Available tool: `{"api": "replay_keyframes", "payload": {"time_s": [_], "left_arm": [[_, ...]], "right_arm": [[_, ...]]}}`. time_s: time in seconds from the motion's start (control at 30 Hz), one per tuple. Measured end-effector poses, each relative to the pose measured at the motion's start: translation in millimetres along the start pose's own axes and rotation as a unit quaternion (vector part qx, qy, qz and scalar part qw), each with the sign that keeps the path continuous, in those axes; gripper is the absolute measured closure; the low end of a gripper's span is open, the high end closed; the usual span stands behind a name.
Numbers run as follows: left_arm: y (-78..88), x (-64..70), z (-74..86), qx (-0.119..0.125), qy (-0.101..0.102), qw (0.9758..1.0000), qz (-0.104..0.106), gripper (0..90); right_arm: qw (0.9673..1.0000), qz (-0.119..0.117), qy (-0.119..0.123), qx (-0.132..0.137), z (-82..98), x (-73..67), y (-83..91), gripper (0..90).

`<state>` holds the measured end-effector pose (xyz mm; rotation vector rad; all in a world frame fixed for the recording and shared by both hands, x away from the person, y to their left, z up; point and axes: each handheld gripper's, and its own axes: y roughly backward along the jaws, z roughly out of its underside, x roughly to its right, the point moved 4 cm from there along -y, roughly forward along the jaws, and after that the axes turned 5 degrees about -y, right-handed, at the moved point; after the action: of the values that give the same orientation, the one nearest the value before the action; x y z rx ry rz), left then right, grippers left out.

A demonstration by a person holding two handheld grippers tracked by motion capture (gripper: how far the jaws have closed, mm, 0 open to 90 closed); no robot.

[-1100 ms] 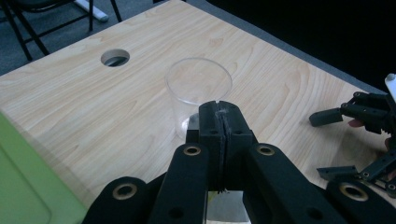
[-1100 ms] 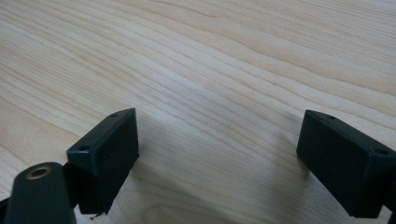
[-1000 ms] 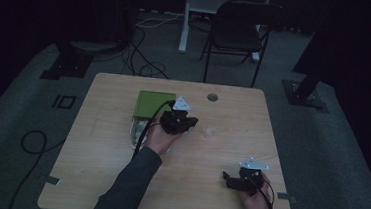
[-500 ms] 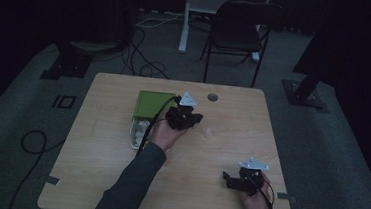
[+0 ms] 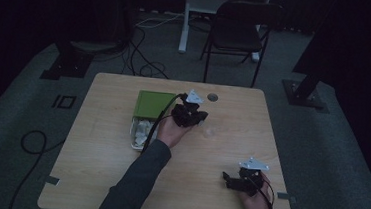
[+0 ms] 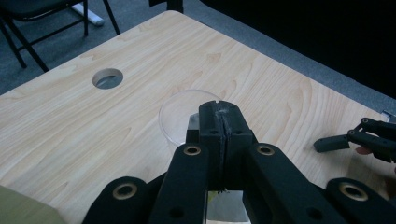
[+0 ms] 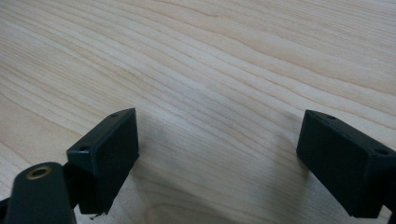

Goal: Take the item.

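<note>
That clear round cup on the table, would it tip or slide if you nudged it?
The cup looks thin and see-through, so probably light; a nudge would likely slide it on the smooth table. Its wide round rim suggests it could roll if tipped. It may dent when squeezed.

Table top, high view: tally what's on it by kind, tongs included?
Green rectangular box with white crumpled contents: 1
Clear round plastic cup: 1
Black two-jaw tongs: 2, left tongs shut, right tongs open
Round cable hole in the light wooden table: 1
Total: 5
</note>
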<state>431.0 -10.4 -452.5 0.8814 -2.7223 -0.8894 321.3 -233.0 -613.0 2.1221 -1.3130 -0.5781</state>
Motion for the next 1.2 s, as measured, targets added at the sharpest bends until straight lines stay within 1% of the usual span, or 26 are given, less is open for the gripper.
{"api": "replay_keyframes", "payload": {"time_s": [0.6, 0.67, 0.87, 0.93, 1.2], "left_arm": [[-14.4, -10.6, -1.9, 0.002, 0.014, 0.9999, 0.000, 90.0], [-17.0, -10.4, -3.5, -0.003, 0.011, 0.9999, 0.000, 90.0], [-22.6, -8.6, -10.6, -0.003, 0.007, 1.0000, 0.001, 90.0], [-26.9, -9.1, -15.1, -0.001, 0.007, 1.0000, 0.001, 90.0], [-44.3, -6.5, -19.1, -0.014, -0.005, 0.9999, -0.006, 90.0]], "right_arm": [[1.0000, -0.001, -0.001, 0.000, 0.2, -0.4, 0.2, 12.5], [1.0000, -0.001, -0.001, -0.001, 0.2, -0.5, 0.2, 12.6], [1.0000, -0.001, -0.001, 0.000, 0.3, -0.6, 0.3, 12.5], [1.0000, -0.001, 0.000, -0.001, 0.3, -0.7, 0.3, 12.6], [1.0000, -0.002, 0.000, -0.001, 0.4, -0.9, 0.4, 12.5]]}}
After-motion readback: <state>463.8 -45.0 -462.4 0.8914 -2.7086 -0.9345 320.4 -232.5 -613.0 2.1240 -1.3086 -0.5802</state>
